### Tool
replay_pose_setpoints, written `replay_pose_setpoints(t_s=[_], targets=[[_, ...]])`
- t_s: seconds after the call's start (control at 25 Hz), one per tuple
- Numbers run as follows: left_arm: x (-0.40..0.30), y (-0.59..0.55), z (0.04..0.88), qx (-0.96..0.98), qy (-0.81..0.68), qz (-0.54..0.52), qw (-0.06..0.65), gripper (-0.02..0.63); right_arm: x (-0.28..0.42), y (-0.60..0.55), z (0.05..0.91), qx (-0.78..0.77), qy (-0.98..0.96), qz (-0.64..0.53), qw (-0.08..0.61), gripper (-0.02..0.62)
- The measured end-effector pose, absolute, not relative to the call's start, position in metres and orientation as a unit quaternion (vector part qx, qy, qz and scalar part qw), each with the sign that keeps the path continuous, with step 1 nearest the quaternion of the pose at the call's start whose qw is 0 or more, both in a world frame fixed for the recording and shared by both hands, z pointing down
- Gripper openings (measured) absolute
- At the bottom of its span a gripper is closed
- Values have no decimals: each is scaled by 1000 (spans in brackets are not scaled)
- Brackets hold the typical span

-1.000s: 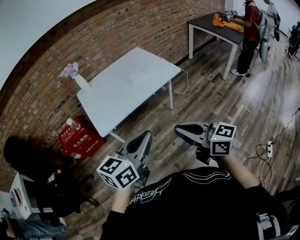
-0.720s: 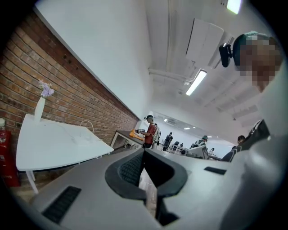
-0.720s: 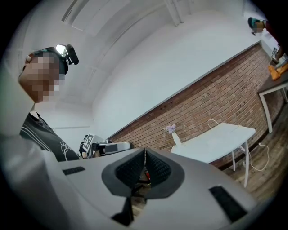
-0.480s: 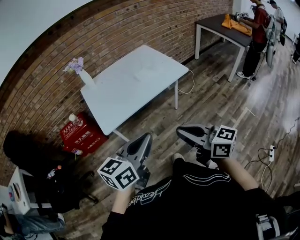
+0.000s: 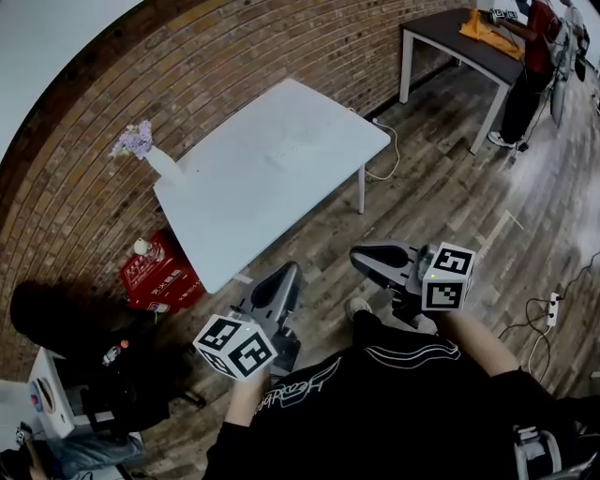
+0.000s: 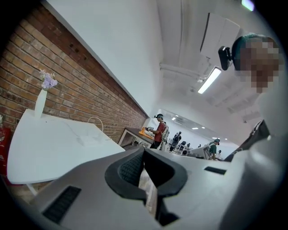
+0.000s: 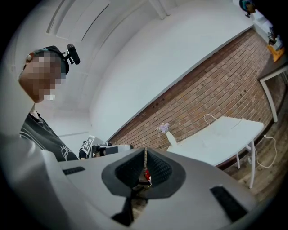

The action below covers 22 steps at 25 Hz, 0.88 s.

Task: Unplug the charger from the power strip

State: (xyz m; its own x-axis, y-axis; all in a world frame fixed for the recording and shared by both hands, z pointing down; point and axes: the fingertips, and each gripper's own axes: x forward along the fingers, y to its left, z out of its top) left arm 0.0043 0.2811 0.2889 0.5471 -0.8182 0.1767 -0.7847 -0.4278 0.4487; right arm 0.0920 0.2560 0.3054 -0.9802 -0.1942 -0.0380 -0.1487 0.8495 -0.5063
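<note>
both the left gripper (image 5: 287, 276) and right gripper (image 5: 361, 256) have jaws together, empty; a vase (image 5: 162, 165) holds seemingly lilac flowers (image 5: 134, 141).

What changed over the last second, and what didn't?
The wearer stepped toward the white table: a shoe now shows under the right gripper, and the bystander at the dark table slid toward the top right corner. Nothing was grasped or released. The right gripper and left gripper stay shut and empty.

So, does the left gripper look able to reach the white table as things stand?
Probably not yet: the left gripper is held near the body, with open floor between it and the white table. Nothing blocks the way.
</note>
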Motion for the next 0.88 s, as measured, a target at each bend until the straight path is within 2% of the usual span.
replay_pose_setpoints(t_s=[0.48, 0.88], targets=[[9, 91, 304, 860, -464, -1, 213, 5, 90, 68, 329, -99, 953, -284, 49, -2], [-17, 7, 323, 836, -491, -11, 245, 6, 98, -7, 338, -121, 954, -271, 41, -2]])
